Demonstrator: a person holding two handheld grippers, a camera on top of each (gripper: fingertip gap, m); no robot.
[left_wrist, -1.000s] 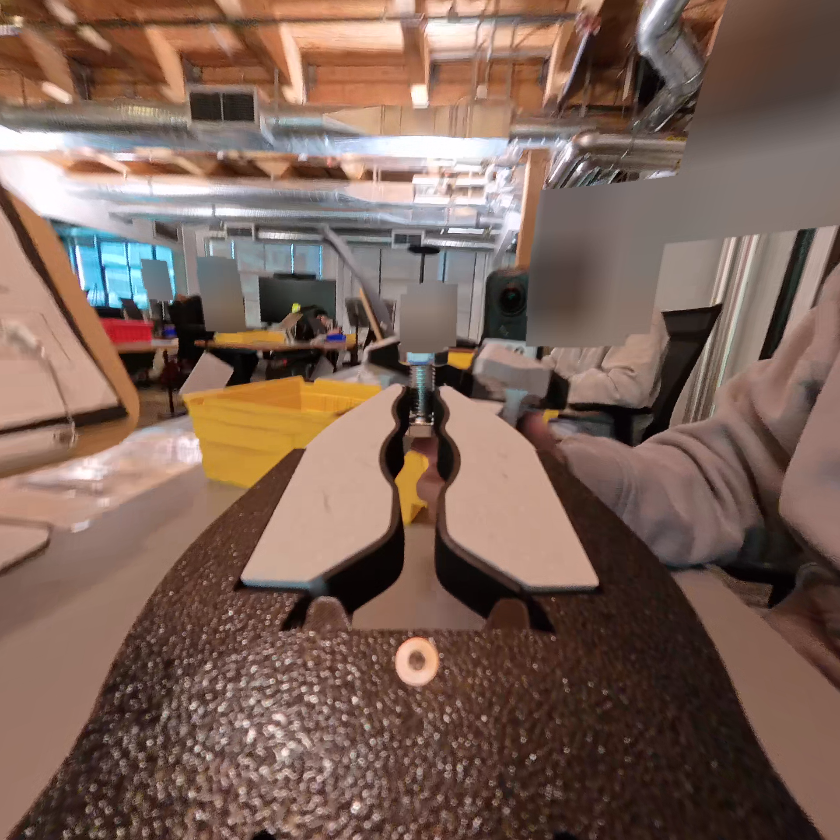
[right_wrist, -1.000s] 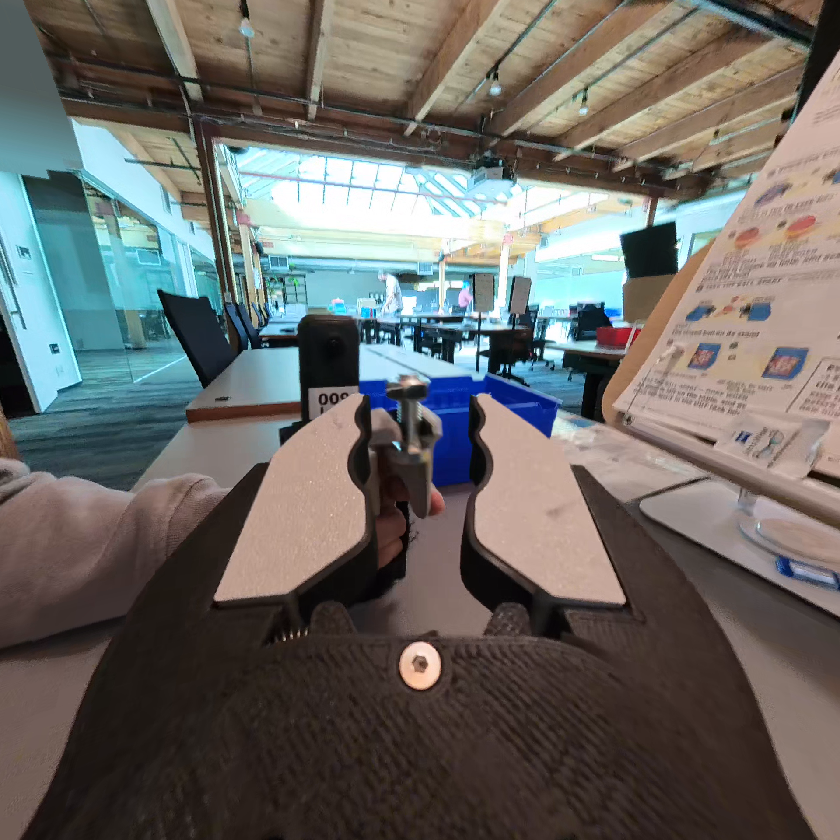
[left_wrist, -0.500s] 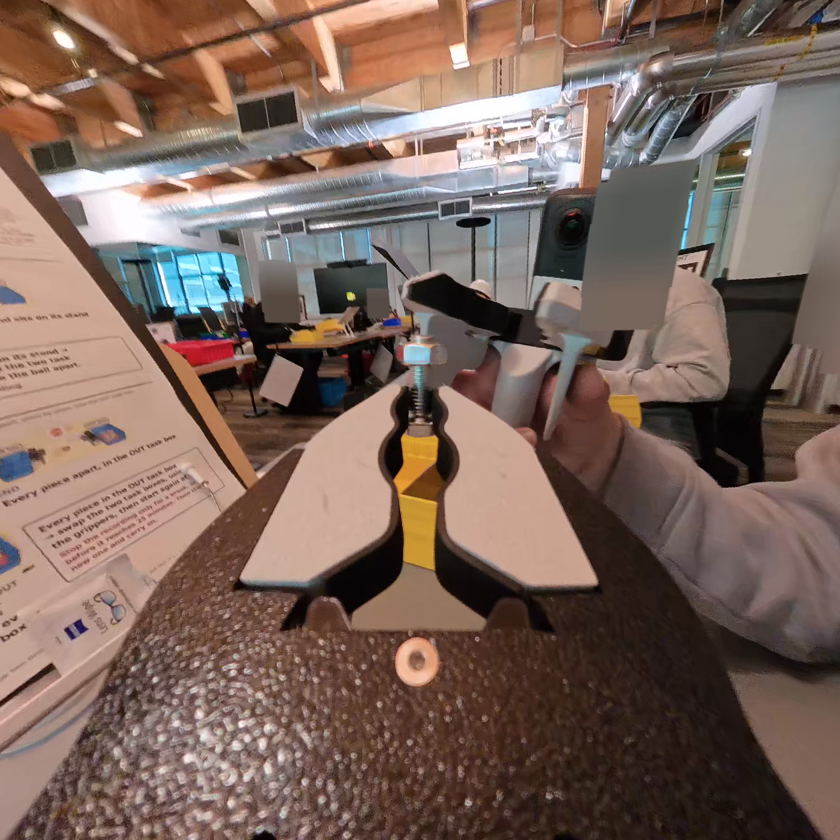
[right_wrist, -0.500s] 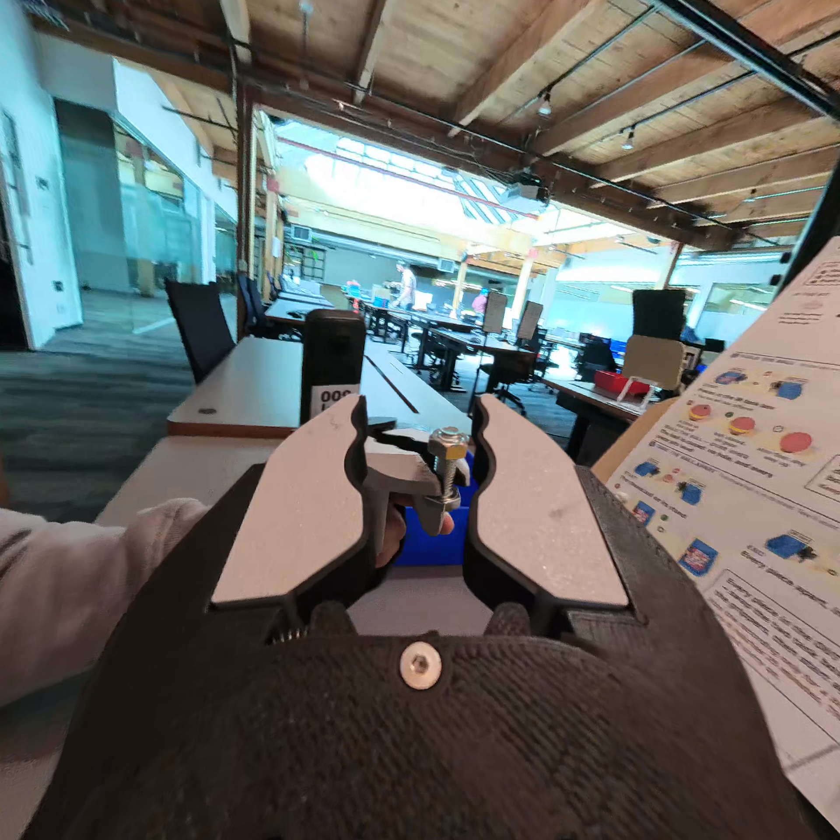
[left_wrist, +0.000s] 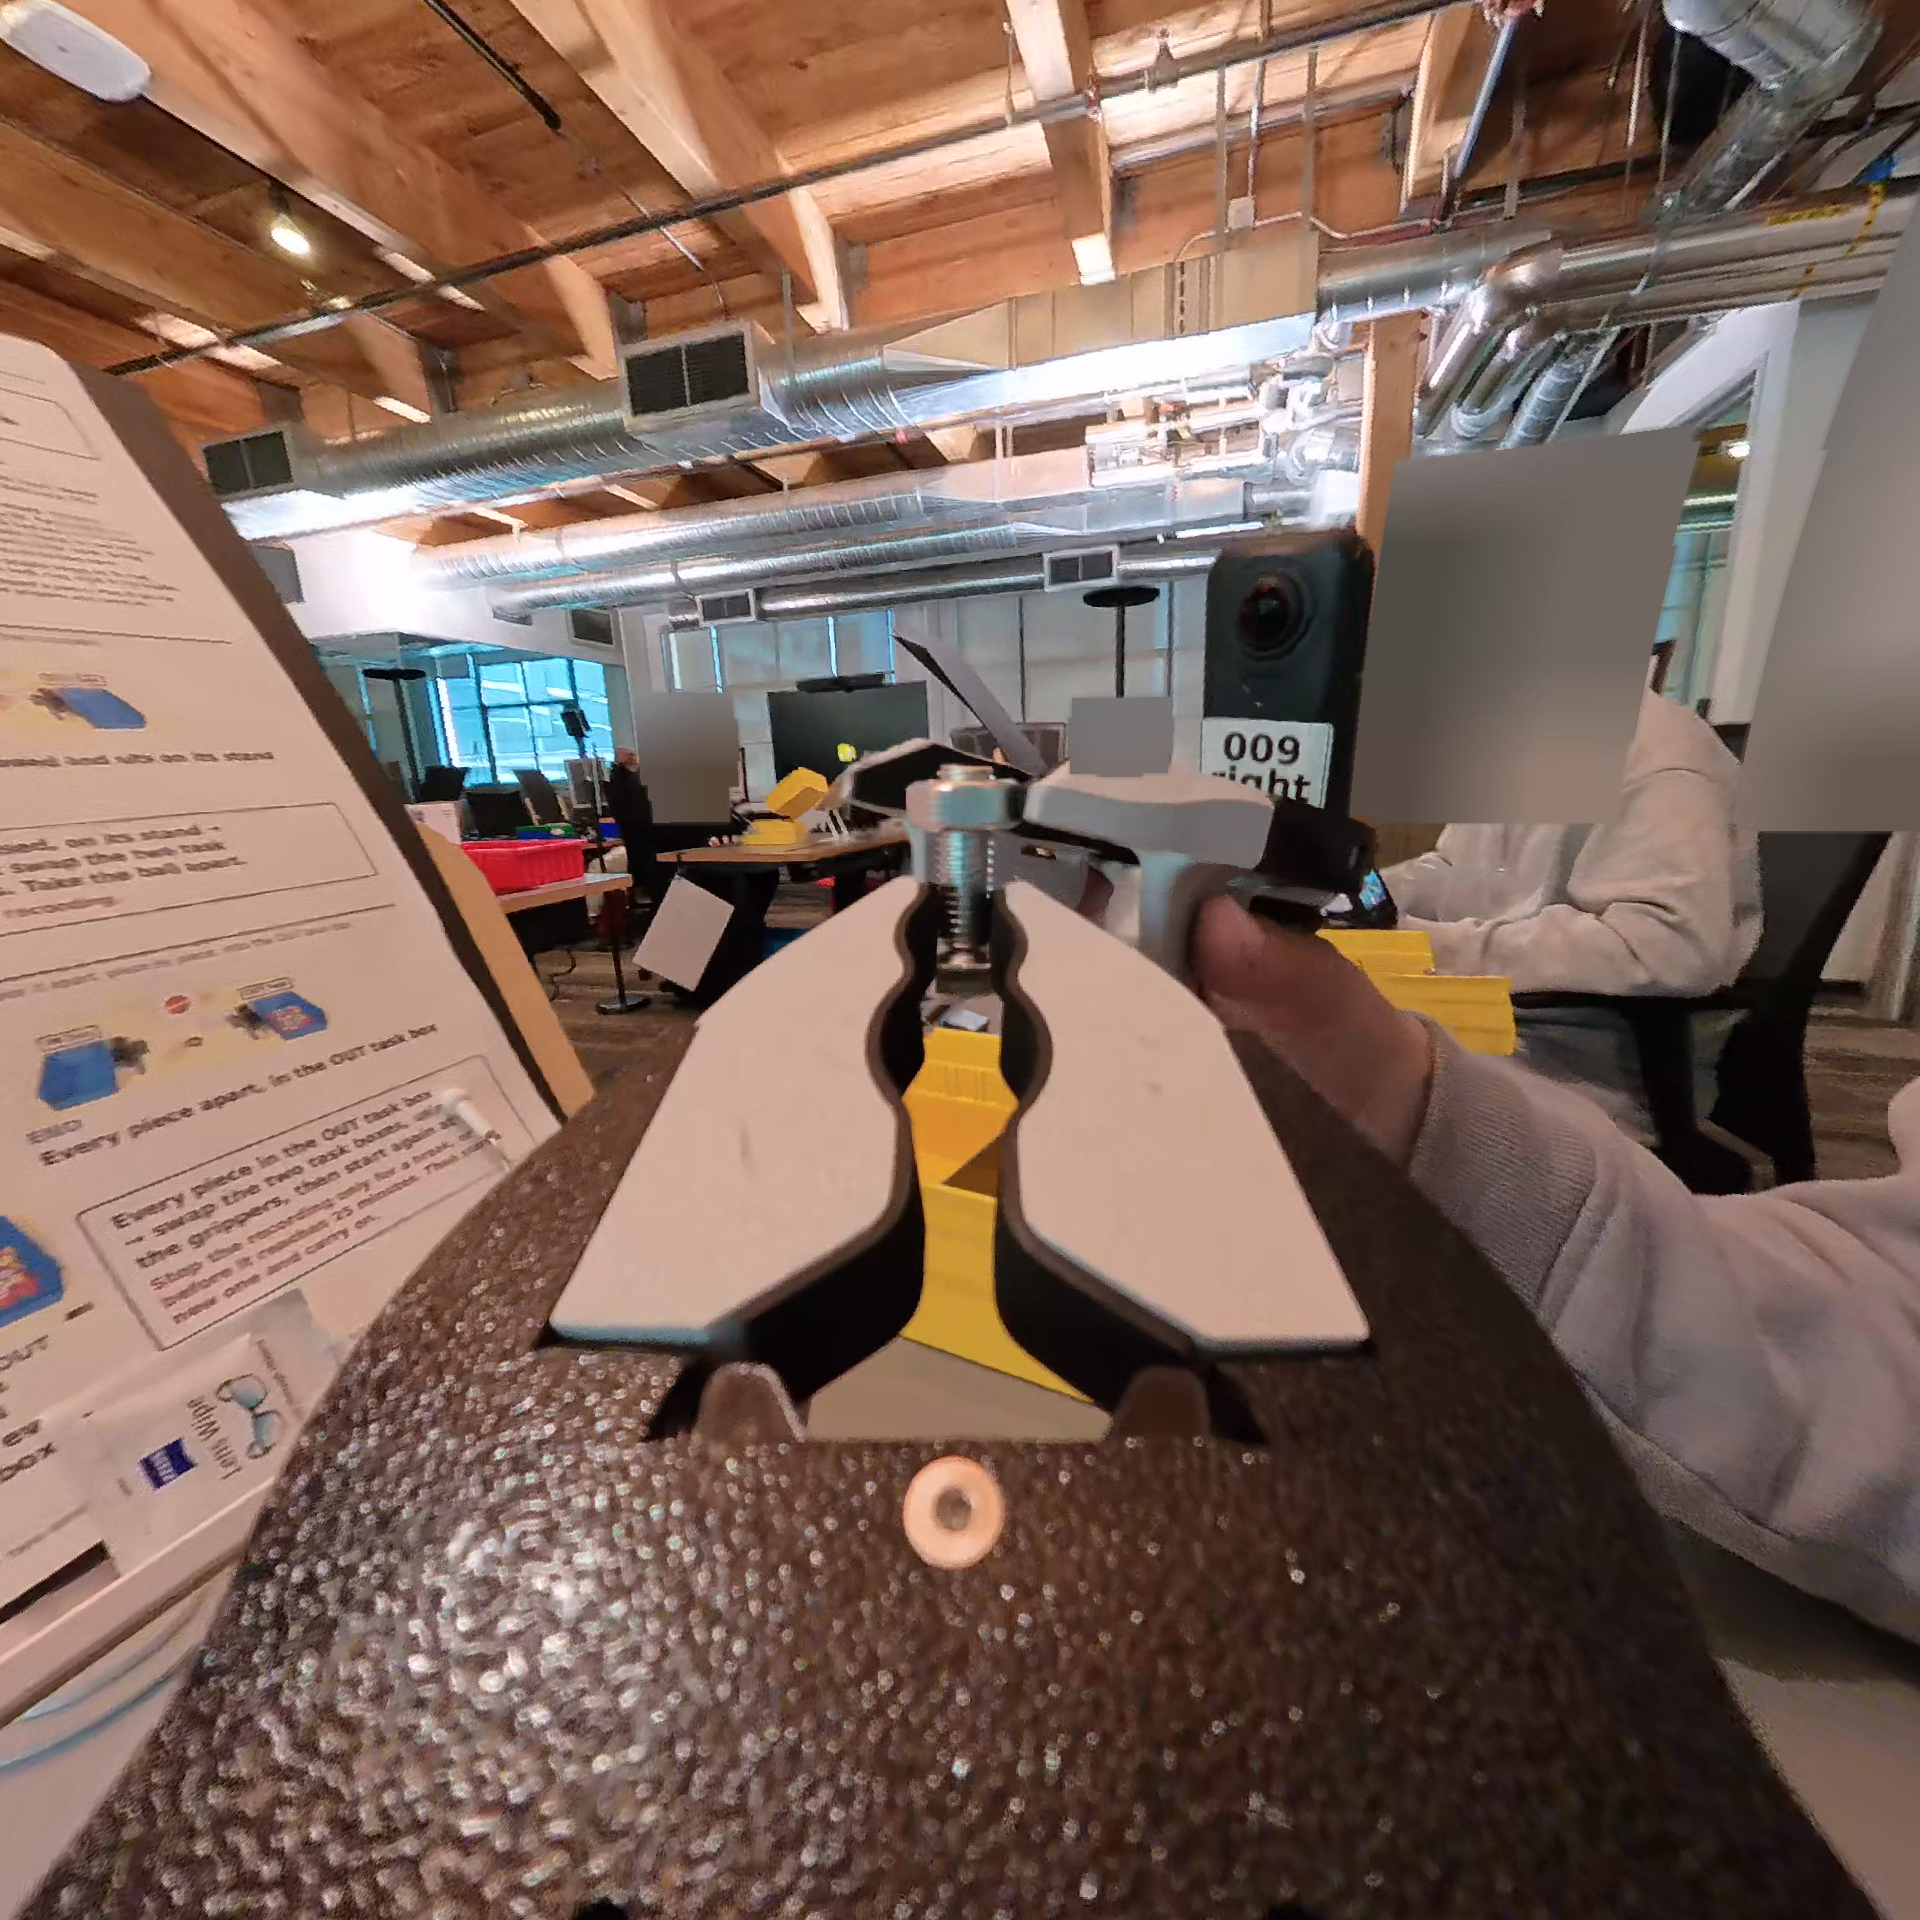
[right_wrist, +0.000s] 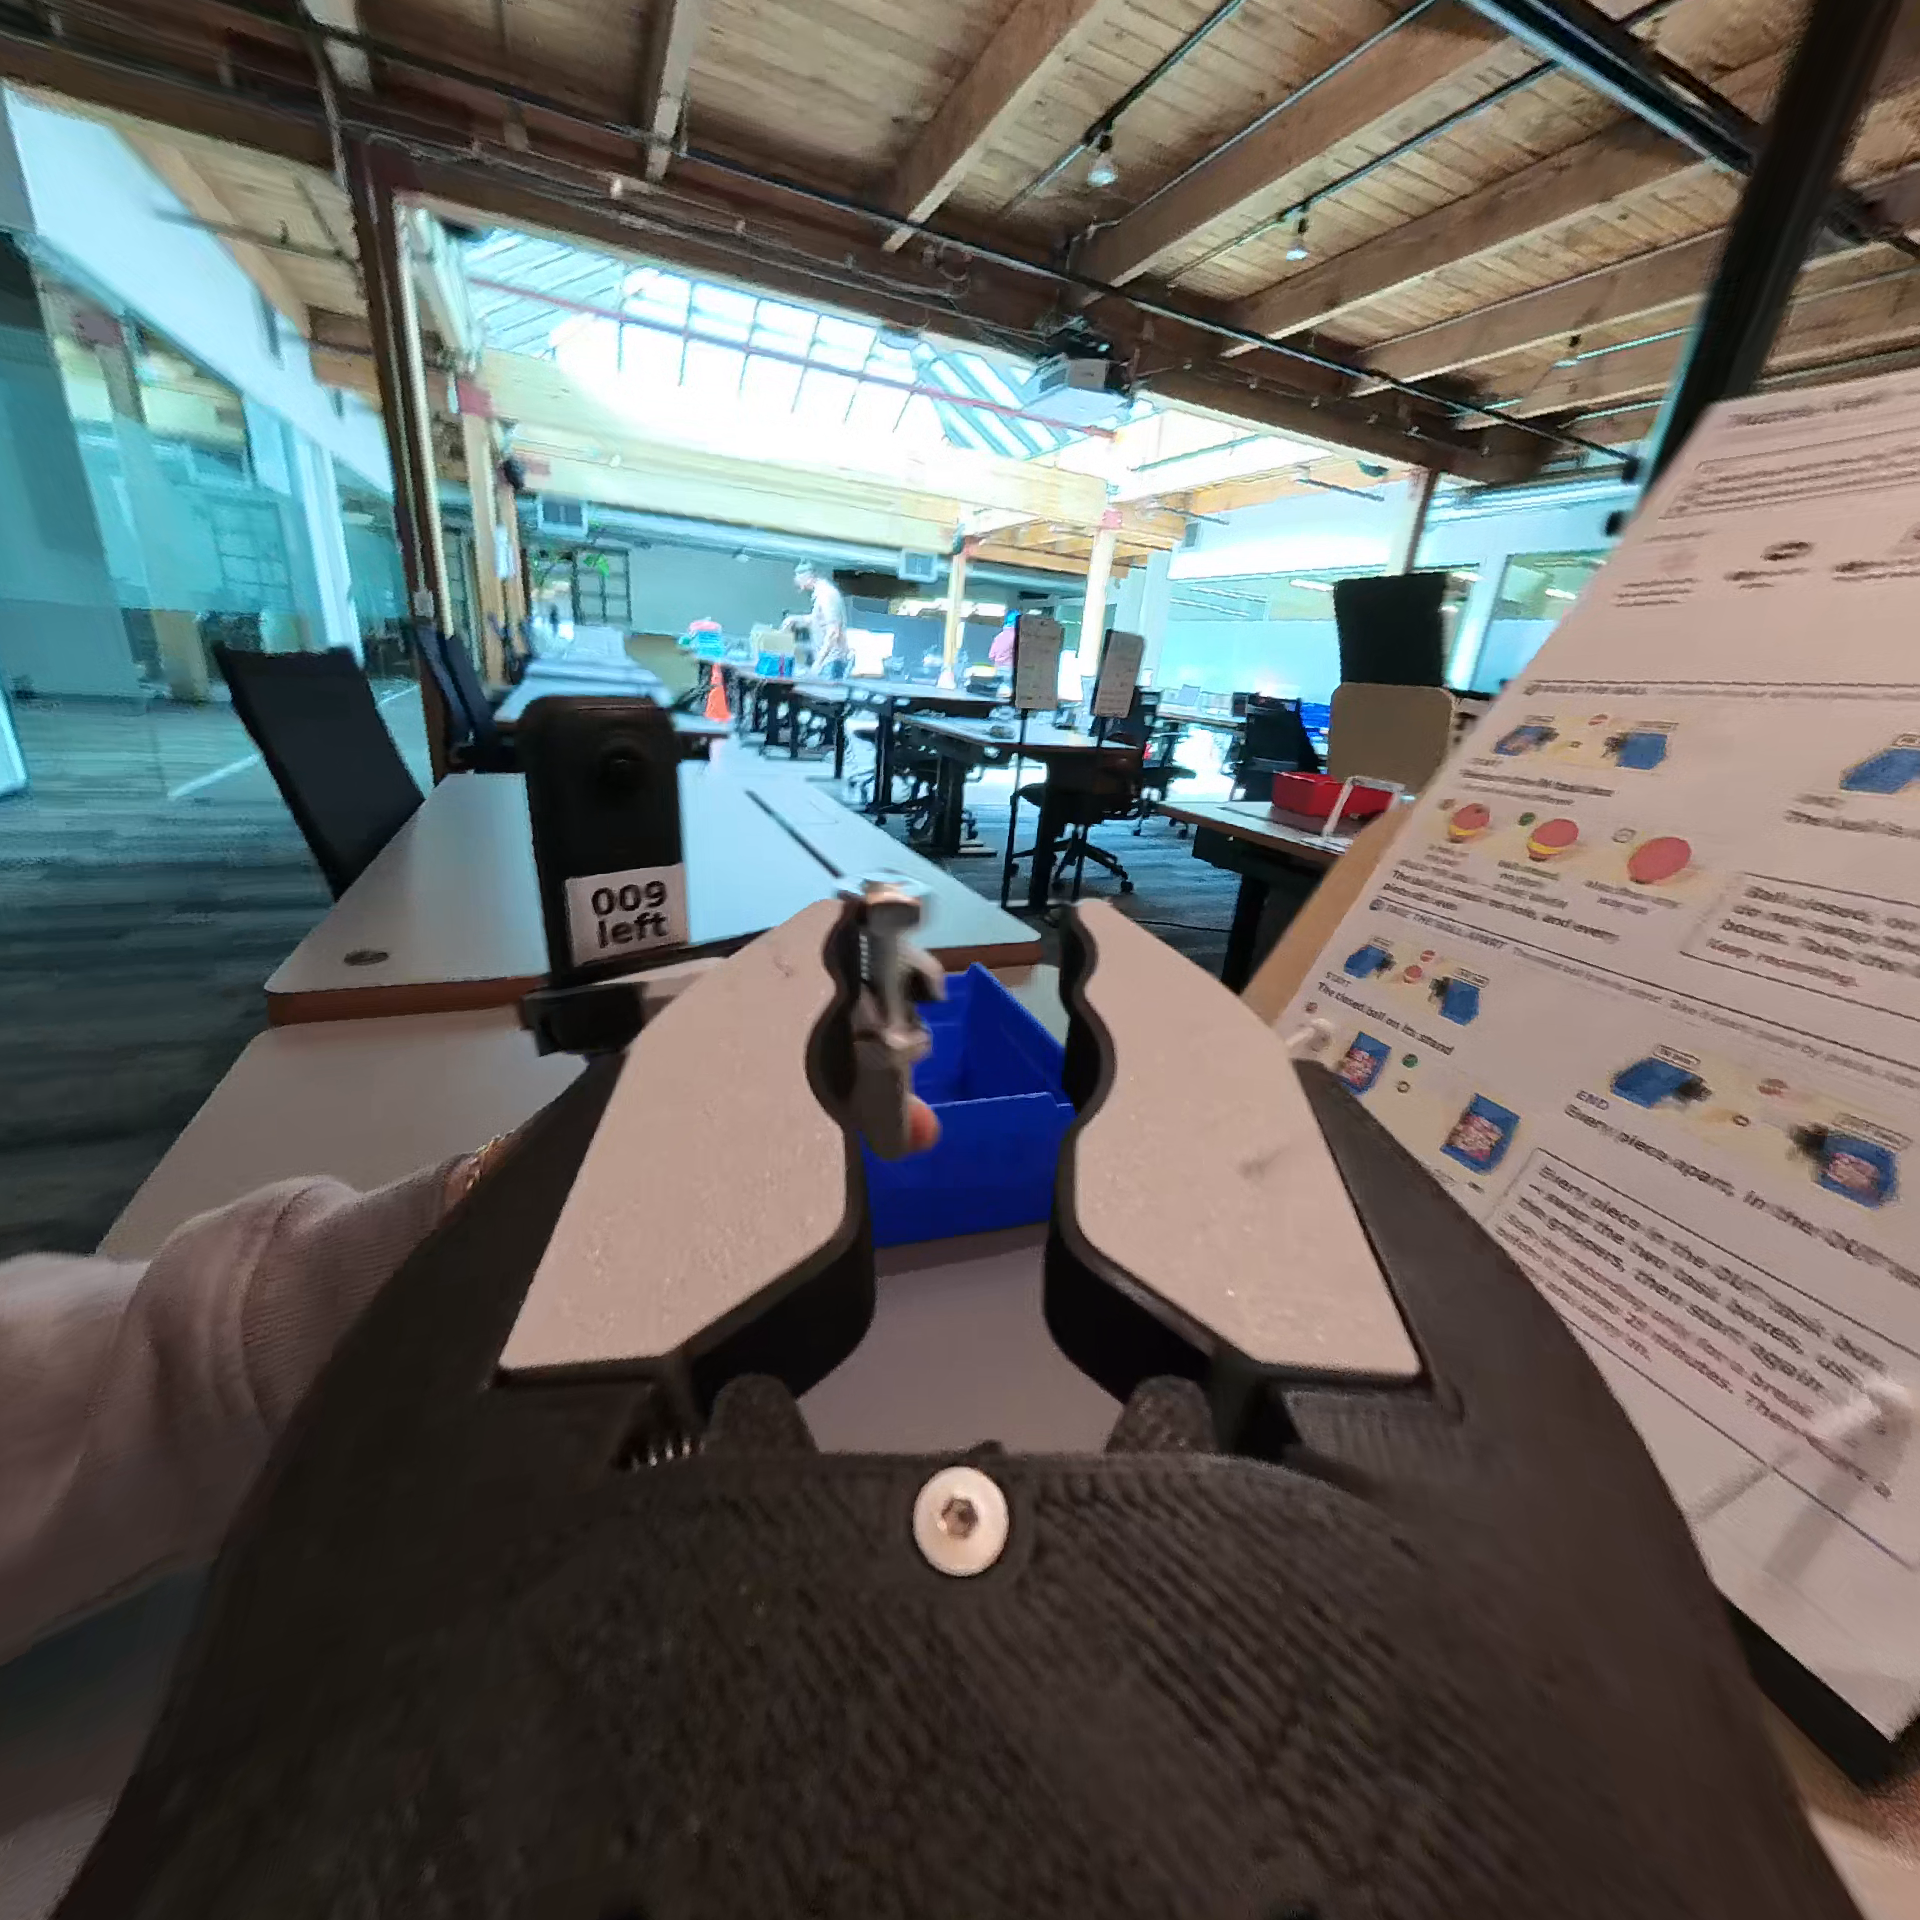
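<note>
The left gripper has its jaws pinched close on the threaded shank of a silver bolt, which stands upright with a hex nut at its top, above the fingertips. The right gripper has its jaws spread wide; in its own view the bolt sits just beside its left finger, well apart from the other finger. Half a second ago the bolt stood nearer the middle of that gap, and the right jaws have narrowed a little since. From the left side, one grey fingertip of the right gripper reaches up to the nut, where before it hung above and behind it. A hand in a pale sleeve holds the right gripper. Beyond the left jaws sits a yellow bin; beyond the right jaws a blue bin rests on the grey table. What either bin contains I cannot tell. A printed instruction sheet stands on a stand at the side.
</note>
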